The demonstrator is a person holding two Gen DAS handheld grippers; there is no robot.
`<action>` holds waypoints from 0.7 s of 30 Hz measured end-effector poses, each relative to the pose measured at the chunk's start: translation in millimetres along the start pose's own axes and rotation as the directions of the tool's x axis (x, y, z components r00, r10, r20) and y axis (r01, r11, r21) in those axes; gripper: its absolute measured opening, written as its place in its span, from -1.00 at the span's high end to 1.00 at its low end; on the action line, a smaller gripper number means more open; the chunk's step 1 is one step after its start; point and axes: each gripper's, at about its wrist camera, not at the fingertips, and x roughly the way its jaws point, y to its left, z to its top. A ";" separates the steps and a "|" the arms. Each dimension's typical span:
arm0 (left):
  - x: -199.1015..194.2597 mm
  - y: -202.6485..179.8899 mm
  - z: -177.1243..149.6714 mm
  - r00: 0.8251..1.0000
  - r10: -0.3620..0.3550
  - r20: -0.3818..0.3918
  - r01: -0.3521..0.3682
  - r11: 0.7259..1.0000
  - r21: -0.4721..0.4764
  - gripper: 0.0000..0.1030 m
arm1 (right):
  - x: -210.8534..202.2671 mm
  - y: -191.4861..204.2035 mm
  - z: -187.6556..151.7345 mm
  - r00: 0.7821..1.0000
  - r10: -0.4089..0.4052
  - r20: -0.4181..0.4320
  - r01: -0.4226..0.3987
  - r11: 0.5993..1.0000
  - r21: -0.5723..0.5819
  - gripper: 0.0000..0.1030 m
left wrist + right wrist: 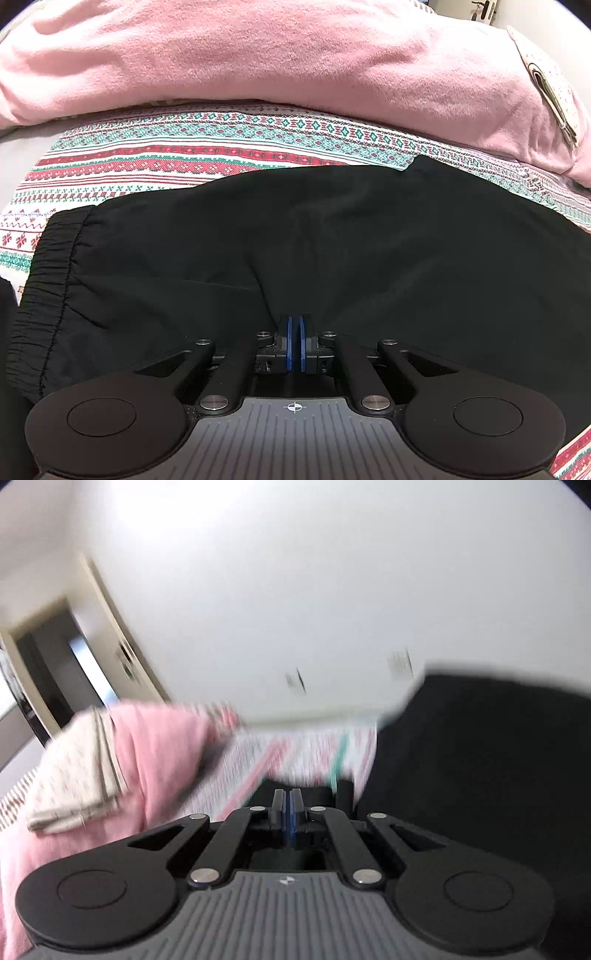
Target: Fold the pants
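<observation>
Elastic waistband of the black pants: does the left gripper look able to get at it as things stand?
Probably yes. The waistband lies exposed on the patterned sheet, nothing covering it, but the left gripper is shut on the pants and must release first.

The right wrist view is smeared with motion, so the striped sheet (295, 749) at twelve o'clock blurs, the black pants (480, 768) run off the edge at three o'clock, and whether the right gripper (288, 805) pinches cloth is perhaps undecidable.

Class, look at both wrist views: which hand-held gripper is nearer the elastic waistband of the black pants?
Left. The left hand-held gripper sits on the pants near the waistband; the right hand-held gripper view shows no waistband.
</observation>
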 end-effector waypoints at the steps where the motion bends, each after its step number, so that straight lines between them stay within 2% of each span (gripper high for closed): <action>1: -0.1 0.0 -0.1 1.000 0.000 0.001 0.000 1.000 -0.001 0.90 | -1.5 0.5 4.0 1.000 0.009 0.023 -0.009 1.000 -0.020 0.80; 2: 0.1 -0.1 0.0 1.000 0.001 0.000 -0.001 1.000 -0.001 0.90 | 3.3 2.8 4.6 1.000 0.023 0.016 -0.023 0.999 -0.046 0.75; 4: 0.7 0.0 0.2 1.000 0.002 0.000 -0.002 1.000 0.000 0.90 | 19.3 -7.5 3.3 0.994 0.043 -0.099 -0.047 0.998 -0.039 0.73; 6: 0.4 0.5 -0.4 1.000 -0.001 0.001 0.001 1.000 -0.005 0.90 | 40.6 -25.6 -1.8 0.971 0.046 -0.233 -0.028 0.996 0.079 0.71; 8: 0.3 2.0 -0.9 1.000 -0.007 -0.001 0.007 1.000 -0.011 0.90 | 56.7 -47.2 -3.9 0.946 0.085 -0.312 -0.012 0.974 0.227 0.71; 10: 0.1 3.2 -1.2 1.000 -0.011 -0.003 0.011 1.000 -0.014 0.90 | 61.7 -57.1 -1.2 0.937 0.101 -0.335 -0.015 0.968 0.251 0.70; 12: -0.2 3.3 -1.5 1.000 -0.012 -0.003 0.011 1.000 -0.012 0.89 | 70.5 -51.8 -1.4 0.920 0.080 -0.385 -0.013 0.985 0.174 0.70; 13: -0.3 3.0 -1.3 1.000 -0.011 -0.004 0.011 1.000 -0.013 0.90 | 68.6 -51.2 -4.7 0.914 0.054 -0.403 0.012 0.987 0.160 0.70; 14: -0.5 3.1 -1.1 1.000 -0.011 -0.005 0.011 1.000 -0.013 0.90 | 65.4 -54.7 -6.8 0.911 0.041 -0.410 0.034 0.984 0.175 0.69; 17: -0.6 3.6 -1.1 1.000 -0.013 -0.007 0.013 1.000 -0.015 0.89 | 56.5 -72.1 -5.8 0.907 0.109 -0.406 0.025 0.950 0.311 0.65; 21: -0.7 5.0 -0.9 1.000 -0.019 -0.008 0.018 1.000 -0.019 0.89 | 44.5 -83.4 -3.5 0.913 0.097 -0.395 0.051 0.937 0.347 0.56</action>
